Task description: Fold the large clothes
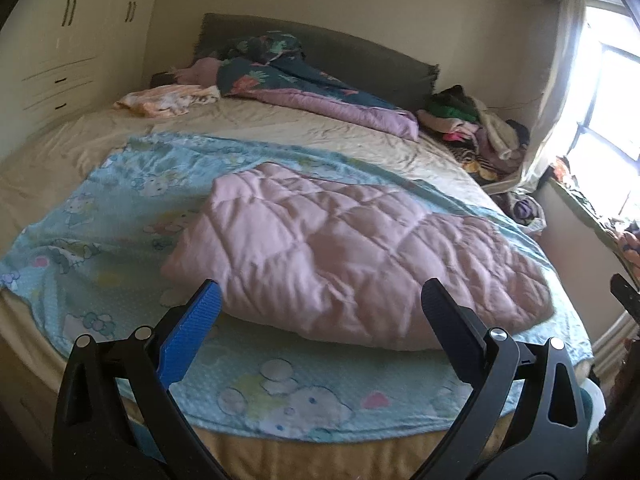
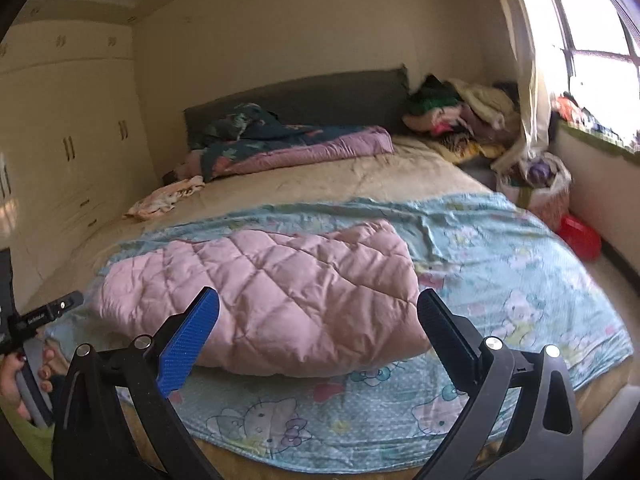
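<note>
The left gripper [image 1: 320, 312], black with one blue ribbed pad, hangs with its jaws spread wide and nothing between them, above the near edge of the bed. The right gripper [image 2: 318, 316] is equally wide and empty. Just beyond both fingertips lies the pink diamond-quilted padded garment [image 1: 352, 256], folded into a puffy bundle on a pale blue cartoon-print sheet [image 1: 100, 216] spread across the foot of the beige mattress [image 1: 280, 120]. Farther back, a dark floral quilt with lilac lining [image 1: 304, 84] is heaped against the grey headboard [image 1: 360, 52]. A pile of mixed clothes [image 1: 476, 128] sits at the far right corner near the bright window [image 2: 600, 20].
</note>
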